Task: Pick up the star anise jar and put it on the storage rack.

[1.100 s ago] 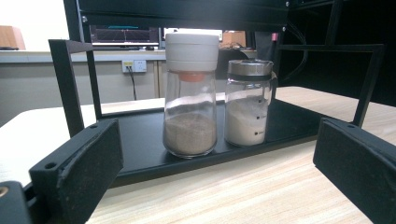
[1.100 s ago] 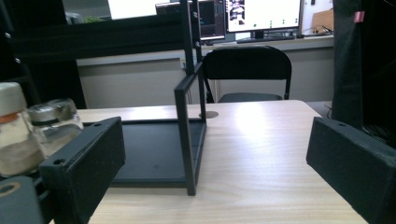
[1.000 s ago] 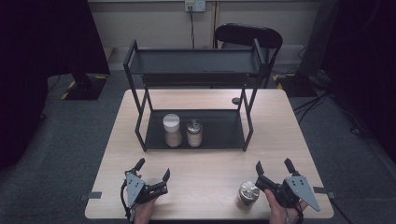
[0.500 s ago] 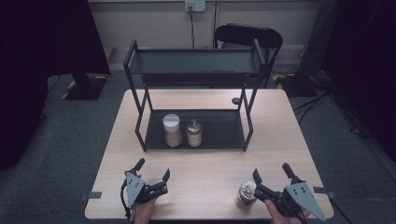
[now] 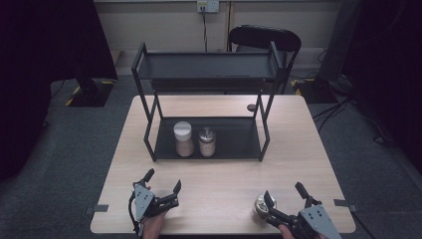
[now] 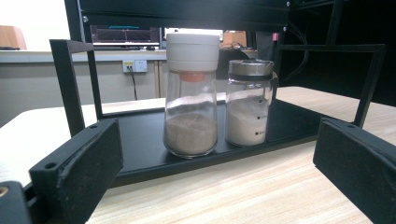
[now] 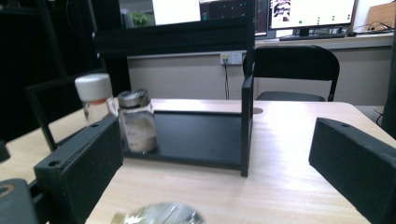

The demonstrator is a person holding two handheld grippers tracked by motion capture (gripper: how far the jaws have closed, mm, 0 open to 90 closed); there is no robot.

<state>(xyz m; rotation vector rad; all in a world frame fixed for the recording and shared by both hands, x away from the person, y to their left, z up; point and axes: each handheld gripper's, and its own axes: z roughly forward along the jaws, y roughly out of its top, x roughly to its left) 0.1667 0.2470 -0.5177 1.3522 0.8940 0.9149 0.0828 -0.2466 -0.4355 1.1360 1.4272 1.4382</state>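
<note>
A black two-tier rack (image 5: pixel 209 72) stands mid-table. On its lower shelf (image 5: pixel 234 139) a white-capped jar (image 5: pixel 183 138) of brown powder stands beside a metal-lidded jar (image 5: pixel 207 141) of white powder. Both jars (image 6: pixel 191 102) (image 6: pixel 250 102) face my open left gripper (image 6: pixel 217 140), which rests near the front edge (image 5: pixel 163 180). A third metal-lidded jar (image 5: pixel 261 204) stands on the table by my open right gripper (image 5: pixel 283 191), against its left jaw. Its lid (image 7: pixel 159 214) shows low between the jaws of the right gripper (image 7: pixel 215 140), untouched.
The wooden table (image 5: pixel 298 149) has bare room on both sides of the rack. A small dark disc (image 5: pixel 251 107) lies behind the rack's right leg. A black chair (image 5: pixel 266 37) stands beyond the far edge. The rack's front right post (image 7: pixel 246 126) rises ahead.
My right gripper has drawn back toward the table's near edge, still open. The jar beside it stays in place. The left gripper has not moved.
</note>
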